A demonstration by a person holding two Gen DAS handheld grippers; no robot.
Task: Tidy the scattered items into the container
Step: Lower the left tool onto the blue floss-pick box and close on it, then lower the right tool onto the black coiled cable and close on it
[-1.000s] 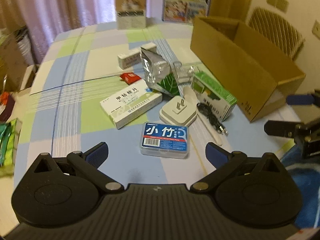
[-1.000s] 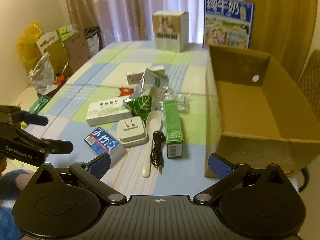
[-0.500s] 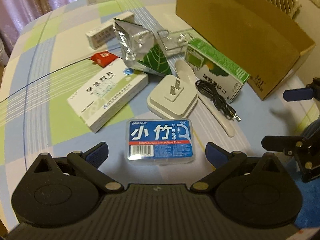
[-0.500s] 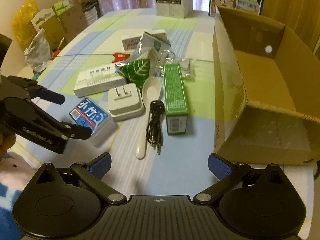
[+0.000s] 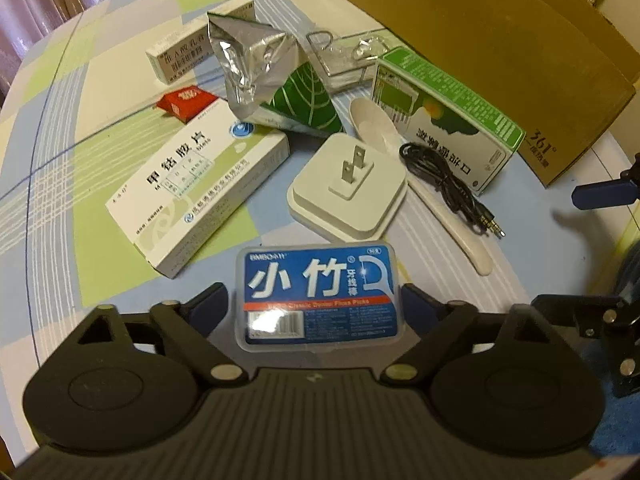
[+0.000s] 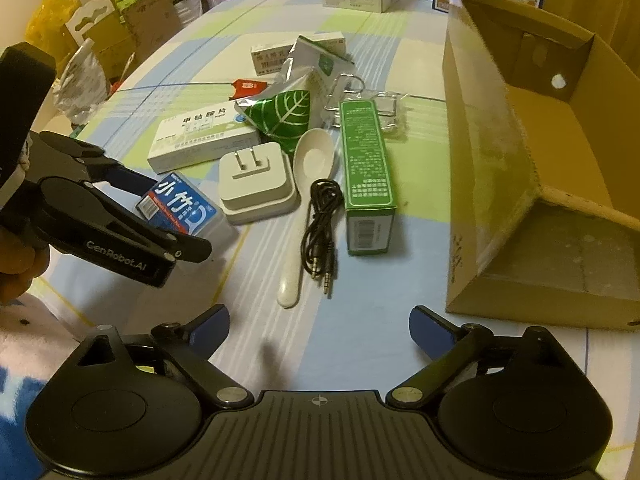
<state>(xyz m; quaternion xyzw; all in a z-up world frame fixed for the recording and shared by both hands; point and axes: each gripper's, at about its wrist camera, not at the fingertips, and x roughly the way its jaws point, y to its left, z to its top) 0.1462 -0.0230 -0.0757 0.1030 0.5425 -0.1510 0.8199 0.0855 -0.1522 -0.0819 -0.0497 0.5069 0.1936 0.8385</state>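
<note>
2 open fingers of left gripper (image 5: 316,304) straddle floss box (image 5: 318,294)

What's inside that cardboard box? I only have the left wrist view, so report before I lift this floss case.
Observer: The cardboard box shows only its bare floor inside; no items are visible in it.
Operator: Check my hand-held gripper from the side.
Observer: In the right wrist view, the left hand-held gripper has one finger on each side of the floss case, which lies flat on the tablecloth.
Operator: Tell me where the other one is.
Observer: The right hand-held gripper is open over bare cloth, just short of the audio cable.
</note>
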